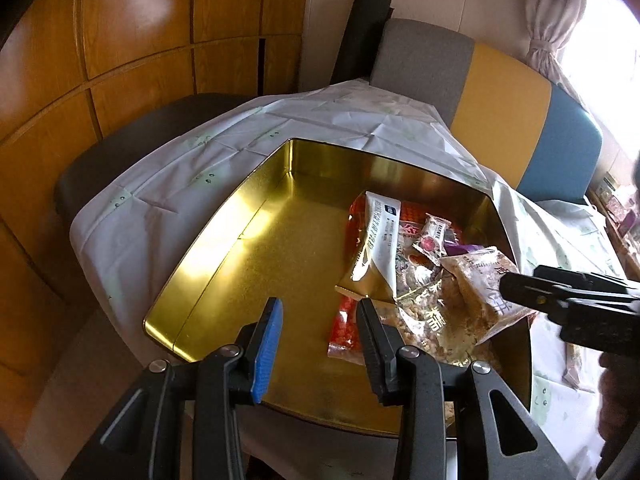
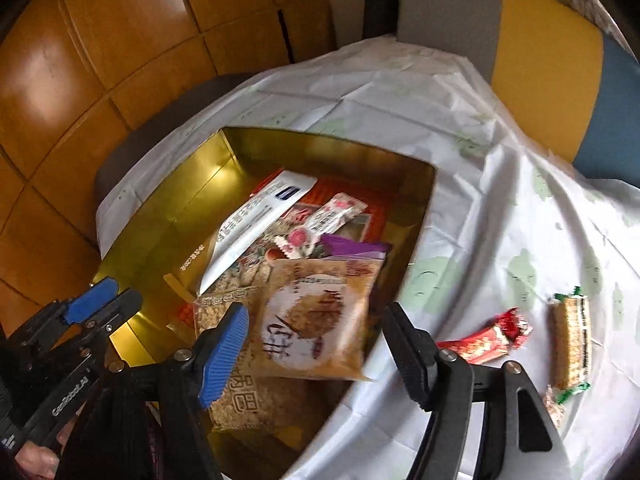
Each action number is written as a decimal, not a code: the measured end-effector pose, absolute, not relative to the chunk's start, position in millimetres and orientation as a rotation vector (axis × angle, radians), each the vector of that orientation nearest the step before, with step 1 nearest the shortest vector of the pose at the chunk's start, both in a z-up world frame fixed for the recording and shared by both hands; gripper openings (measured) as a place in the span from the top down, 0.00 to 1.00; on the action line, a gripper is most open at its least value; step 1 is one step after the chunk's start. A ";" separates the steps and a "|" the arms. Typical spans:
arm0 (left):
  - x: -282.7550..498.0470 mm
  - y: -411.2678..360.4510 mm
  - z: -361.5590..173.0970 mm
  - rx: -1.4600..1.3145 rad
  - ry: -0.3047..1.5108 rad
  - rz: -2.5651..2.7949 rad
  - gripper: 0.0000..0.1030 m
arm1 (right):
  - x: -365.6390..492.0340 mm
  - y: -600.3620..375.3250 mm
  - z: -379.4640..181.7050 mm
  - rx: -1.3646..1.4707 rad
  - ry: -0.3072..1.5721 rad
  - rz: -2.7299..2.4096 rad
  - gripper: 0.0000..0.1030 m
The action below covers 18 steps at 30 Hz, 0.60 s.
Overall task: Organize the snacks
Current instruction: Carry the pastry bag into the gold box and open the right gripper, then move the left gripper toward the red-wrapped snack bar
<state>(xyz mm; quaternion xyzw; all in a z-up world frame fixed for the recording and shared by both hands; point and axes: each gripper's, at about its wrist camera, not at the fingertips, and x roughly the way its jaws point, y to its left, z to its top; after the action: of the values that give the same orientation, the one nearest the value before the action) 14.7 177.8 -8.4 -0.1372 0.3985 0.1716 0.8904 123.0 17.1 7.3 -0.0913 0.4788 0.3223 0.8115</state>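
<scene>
Brown cake pkt [image 2: 316,312] tilted over pile in gold tin [image 1: 256,216] | my right gripper [image 2: 316,344] jaws spread, pkt btwn, pads off it | my left gripper [image 1: 320,312] parted, empty, over tin floor | step: dropping pkt into tin | next, I reckon: red pkt [image 2: 486,340] & green-end bar [image 2: 570,340] on cloth [image 2: 500,184] outside tin.

The tin [image 1: 224,248] is shiny gold inside. In it, a white and gold packet [image 1: 378,248] lies over an orange-red bag [image 2: 352,200]; beside them sit a purple wrapper [image 2: 352,246] and a tan cake bag [image 2: 316,316] with a white circle and dark lettering. Beside the tin, on the white cloth [image 2: 500,208] with pale green prints, lie a red wrapper [image 2: 486,340] and a tan, green-ended bar [image 2: 572,344].
</scene>
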 end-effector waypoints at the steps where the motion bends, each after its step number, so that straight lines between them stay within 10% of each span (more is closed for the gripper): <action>1: 14.8 176.9 -8.3 -0.281 0.827 0.356 0.62 | 122.2 14.4 9.6 -0.187 1.019 0.688 0.31; 18: 13.8 157.2 -2.9 -0.232 0.819 0.303 0.62 | 98.6 -68.0 17.3 -0.137 0.954 0.566 0.32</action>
<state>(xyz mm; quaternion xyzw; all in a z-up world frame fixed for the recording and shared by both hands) 13.8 157.2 -2.9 -0.1122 0.3959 0.1463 0.8996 98.6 -68.0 17.3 -0.0650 0.4528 0.2683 0.8478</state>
